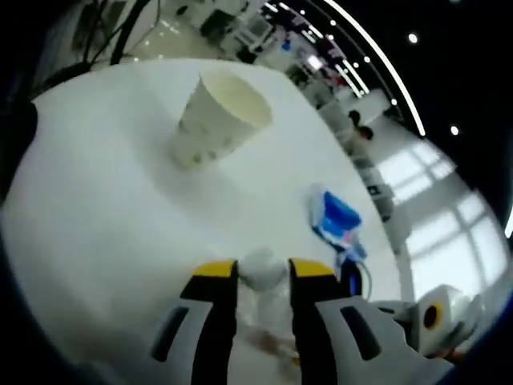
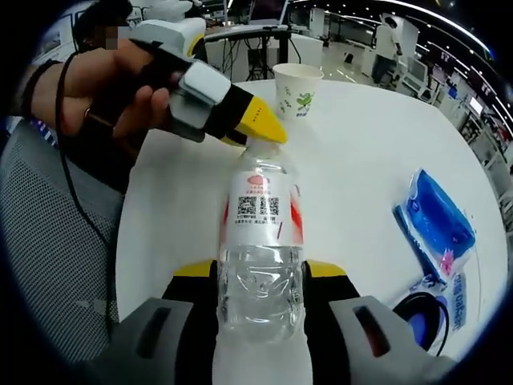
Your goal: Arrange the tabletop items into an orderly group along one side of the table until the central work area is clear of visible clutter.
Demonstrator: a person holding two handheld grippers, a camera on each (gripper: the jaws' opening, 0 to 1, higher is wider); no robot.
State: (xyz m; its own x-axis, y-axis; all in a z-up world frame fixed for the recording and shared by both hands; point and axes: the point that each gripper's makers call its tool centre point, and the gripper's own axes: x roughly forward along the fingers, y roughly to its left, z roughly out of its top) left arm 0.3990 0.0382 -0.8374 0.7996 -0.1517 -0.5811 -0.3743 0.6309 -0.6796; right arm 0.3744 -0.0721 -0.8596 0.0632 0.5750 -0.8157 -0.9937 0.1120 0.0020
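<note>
Both grippers' fingers pinch the clear bottle [image 2: 262,265] (left gripper [image 1: 263,273] on the cap, right gripper [image 2: 262,277] around the body), paper cup [image 2: 297,91] at twelve o'clock on the worktop [image 2: 361,152].

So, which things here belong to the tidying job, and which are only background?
Belong to the job:
water bottle, held by right tool and left tool
paper cup
blue tissue pack
white table

Only background:
desks and windows behind
</note>
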